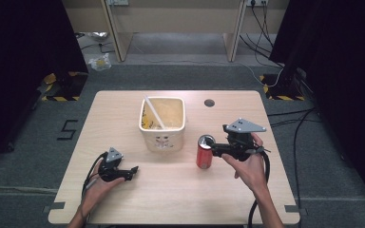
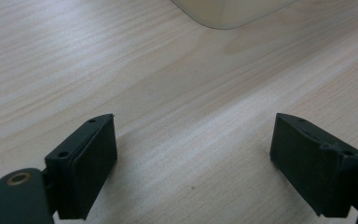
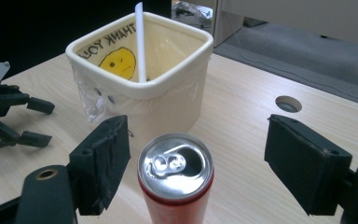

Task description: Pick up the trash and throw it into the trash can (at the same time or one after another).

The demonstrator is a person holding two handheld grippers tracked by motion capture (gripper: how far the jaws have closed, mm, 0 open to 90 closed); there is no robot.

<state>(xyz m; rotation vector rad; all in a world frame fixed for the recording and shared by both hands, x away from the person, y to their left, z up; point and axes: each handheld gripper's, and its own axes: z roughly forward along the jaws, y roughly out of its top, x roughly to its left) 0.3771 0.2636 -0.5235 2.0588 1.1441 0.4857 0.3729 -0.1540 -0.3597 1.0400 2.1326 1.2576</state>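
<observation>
Where the table point(image 1: 171, 190) fills the middle of the high view, it carries one red can point(image 1: 205, 152), one cream square tub point(image 1: 162, 124) and, inside the tub, one white straw point(image 1: 154, 113). The can stands upright right of centre, its opened top showing, with the tub just up and left of it. The right claw point(image 1: 217, 150), held in a raised hand at centre right, points left at the can; its jaws stand wide apart on either side of the can top, seemingly not touching it. The left claw point(image 1: 134, 170) lies low at lower left in a hand resting on the table, jaws spread over bare wood.
</observation>
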